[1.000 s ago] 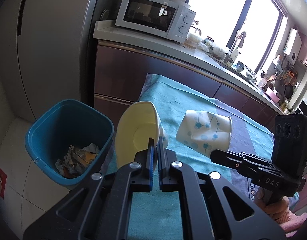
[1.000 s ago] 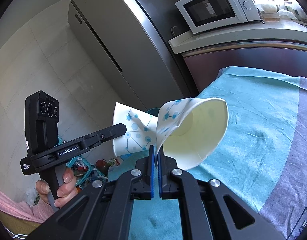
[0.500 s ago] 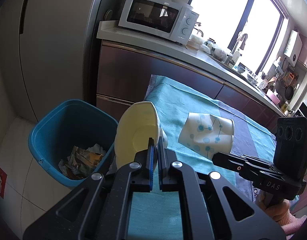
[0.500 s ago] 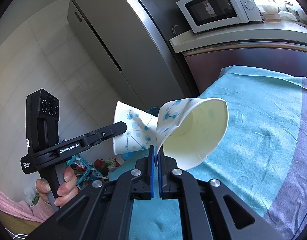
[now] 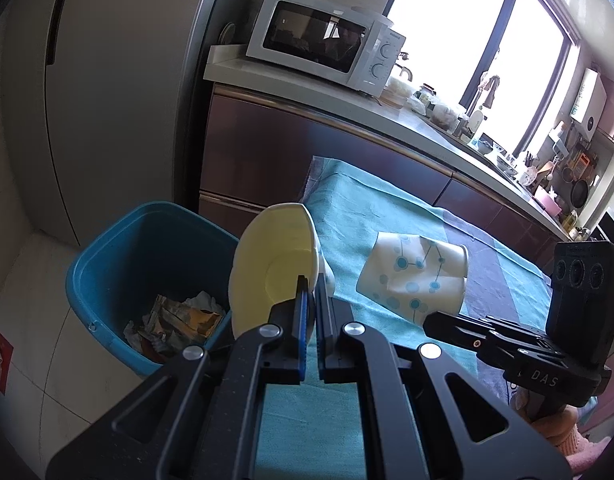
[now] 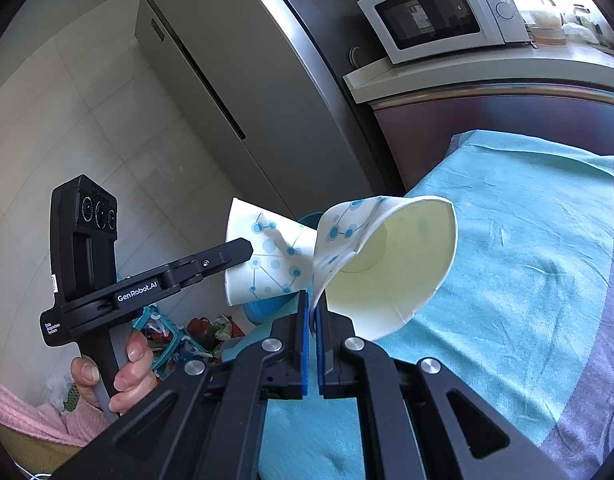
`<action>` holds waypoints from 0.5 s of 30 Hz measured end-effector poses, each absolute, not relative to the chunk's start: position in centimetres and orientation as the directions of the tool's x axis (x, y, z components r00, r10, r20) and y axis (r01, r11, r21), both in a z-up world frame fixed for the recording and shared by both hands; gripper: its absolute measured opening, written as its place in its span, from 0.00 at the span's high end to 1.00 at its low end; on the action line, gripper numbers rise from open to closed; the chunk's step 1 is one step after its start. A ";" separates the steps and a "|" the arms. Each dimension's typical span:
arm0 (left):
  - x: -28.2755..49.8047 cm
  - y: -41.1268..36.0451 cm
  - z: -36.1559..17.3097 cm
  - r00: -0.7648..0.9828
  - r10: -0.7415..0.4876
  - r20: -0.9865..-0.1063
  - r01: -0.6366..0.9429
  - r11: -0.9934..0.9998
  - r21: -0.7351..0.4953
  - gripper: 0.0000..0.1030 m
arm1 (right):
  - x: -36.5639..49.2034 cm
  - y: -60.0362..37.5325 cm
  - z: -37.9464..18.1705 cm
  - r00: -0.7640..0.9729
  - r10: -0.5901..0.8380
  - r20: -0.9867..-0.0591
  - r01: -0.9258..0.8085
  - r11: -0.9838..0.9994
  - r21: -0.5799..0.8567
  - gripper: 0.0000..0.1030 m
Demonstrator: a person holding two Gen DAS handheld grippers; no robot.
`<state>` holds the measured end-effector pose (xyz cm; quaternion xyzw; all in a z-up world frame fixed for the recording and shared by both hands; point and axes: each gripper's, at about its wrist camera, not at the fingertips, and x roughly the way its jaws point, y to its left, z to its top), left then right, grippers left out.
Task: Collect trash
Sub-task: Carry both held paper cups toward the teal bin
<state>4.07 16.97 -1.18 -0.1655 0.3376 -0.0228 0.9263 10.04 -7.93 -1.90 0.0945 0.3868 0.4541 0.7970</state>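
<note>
Cups fill both claws: the left claw pinches a crumpled paper cup beside the blue bin, and the right claw clamps another cup above the teal-clothed worktop.

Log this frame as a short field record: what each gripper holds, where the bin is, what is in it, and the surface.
left gripper: shut on a crushed paper cup, mouth toward the camera
right gripper: shut on a second crushed paper cup
bin: blue, on the floor beside the table, holding crumpled wrappers
surface: table under a teal cloth
cups binned: neither yet
</note>
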 end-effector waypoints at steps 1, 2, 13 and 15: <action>4.0 17.1 -1.2 0.771 -0.153 -0.618 -0.071 0.944 -0.322 0.96 | 10.1 -7.8 -1.9 0.287 0.797 -0.531 -0.652 0.568 0.502 0.98; 4.0 17.2 -1.2 0.771 -0.150 -0.618 -0.073 0.945 -0.320 0.96 | 10.0 -7.7 -1.9 0.286 0.798 -0.531 -0.654 0.567 0.501 0.98; 3.9 18.0 -1.2 0.780 -0.123 -0.614 -0.096 0.946 -0.311 0.96 | 9.8 -6.7 -1.9 0.265 0.804 -0.532 -0.671 0.550 0.497 0.98; 3.9 18.3 -1.3 0.781 -0.117 -0.613 -0.102 0.945 -0.310 0.96 | 9.8 -6.4 -1.9 0.261 0.804 -0.533 -0.675 0.547 0.495 0.98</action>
